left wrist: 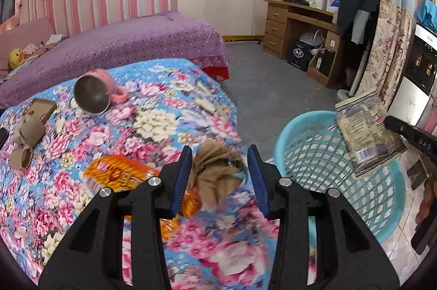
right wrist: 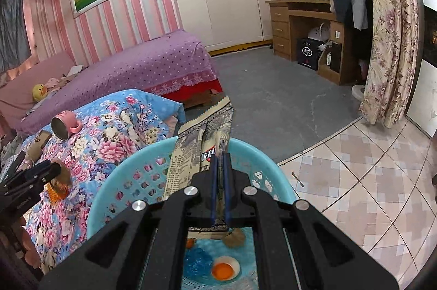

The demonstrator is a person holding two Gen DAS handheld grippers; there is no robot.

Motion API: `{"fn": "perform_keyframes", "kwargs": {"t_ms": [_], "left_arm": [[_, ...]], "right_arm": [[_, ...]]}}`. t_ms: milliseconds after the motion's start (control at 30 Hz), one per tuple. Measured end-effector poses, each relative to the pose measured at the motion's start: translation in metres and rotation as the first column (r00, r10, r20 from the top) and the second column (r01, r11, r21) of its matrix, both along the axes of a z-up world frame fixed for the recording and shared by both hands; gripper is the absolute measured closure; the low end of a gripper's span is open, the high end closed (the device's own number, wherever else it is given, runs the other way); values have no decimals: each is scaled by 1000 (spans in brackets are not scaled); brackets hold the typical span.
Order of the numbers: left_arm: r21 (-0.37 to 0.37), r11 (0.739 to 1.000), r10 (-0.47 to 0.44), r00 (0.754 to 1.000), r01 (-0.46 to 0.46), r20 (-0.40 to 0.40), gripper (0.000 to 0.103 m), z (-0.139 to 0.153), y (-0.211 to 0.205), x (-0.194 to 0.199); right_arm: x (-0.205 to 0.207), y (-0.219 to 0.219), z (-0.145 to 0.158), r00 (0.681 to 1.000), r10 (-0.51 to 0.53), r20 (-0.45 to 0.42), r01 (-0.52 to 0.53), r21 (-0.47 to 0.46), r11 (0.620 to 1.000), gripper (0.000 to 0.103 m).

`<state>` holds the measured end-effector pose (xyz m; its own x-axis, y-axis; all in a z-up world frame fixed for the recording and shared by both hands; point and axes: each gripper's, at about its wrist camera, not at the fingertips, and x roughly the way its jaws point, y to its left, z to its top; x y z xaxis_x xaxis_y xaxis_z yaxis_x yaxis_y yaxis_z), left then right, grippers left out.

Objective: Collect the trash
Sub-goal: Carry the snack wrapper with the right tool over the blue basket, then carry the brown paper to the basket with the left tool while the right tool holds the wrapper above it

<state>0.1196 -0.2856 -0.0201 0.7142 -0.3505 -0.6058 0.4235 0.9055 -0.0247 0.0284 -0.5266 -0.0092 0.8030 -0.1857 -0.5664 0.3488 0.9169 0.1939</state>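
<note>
My left gripper (left wrist: 220, 153) is open, its jaws on either side of a crumpled brown paper (left wrist: 218, 169) on the flowered table cloth (left wrist: 153, 126). An orange snack wrapper (left wrist: 120, 175) lies just left of it. My right gripper (right wrist: 219, 157) is shut on a grey printed snack bag (right wrist: 196, 150) and holds it over the blue plastic basket (right wrist: 131, 167). The bag (left wrist: 366, 131) and basket (left wrist: 308, 153) also show in the left wrist view, right of the table. Orange peel, a blue wrapper and a brown scrap lie in the basket's bottom (right wrist: 202, 265).
A tipped pink steel-lined mug (left wrist: 95, 93), a phone (left wrist: 38, 109) and cardboard tubes (left wrist: 27, 137) lie on the table's far left. A purple bed (left wrist: 123, 41) is behind. Grey floor (right wrist: 273, 98), wooden desk (right wrist: 300, 25), flowered curtain (right wrist: 390, 44) and tiled floor (right wrist: 368, 167) are to the right.
</note>
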Motion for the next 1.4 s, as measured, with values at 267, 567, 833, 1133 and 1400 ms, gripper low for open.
{"fn": "perform_keyframes", "kwargs": {"t_ms": [267,567,833,1133,1400], "left_arm": [[-27,1000,2,999,-4,-41,72,-1,23,10],[63,993,108,993,-104,-57,68,-12,82,38],[69,997,39,999,-37,-27,36,-1,51,26],[177,973,-116,977,147,-178,36,-13,-14,48],[115,982,-121,963,152,-242,64,-15,-17,67]], "right_arm": [[-5,-2,-1,1000,6,14,-7,20,1000,99],[-7,-8,-3,1000,1,24,-2,42,999,98],[-7,-7,-3,1000,3,20,-4,39,999,98],[-7,-9,-4,1000,-1,20,0,41,999,99],[-9,-11,-4,1000,-1,26,0,44,999,99]]}}
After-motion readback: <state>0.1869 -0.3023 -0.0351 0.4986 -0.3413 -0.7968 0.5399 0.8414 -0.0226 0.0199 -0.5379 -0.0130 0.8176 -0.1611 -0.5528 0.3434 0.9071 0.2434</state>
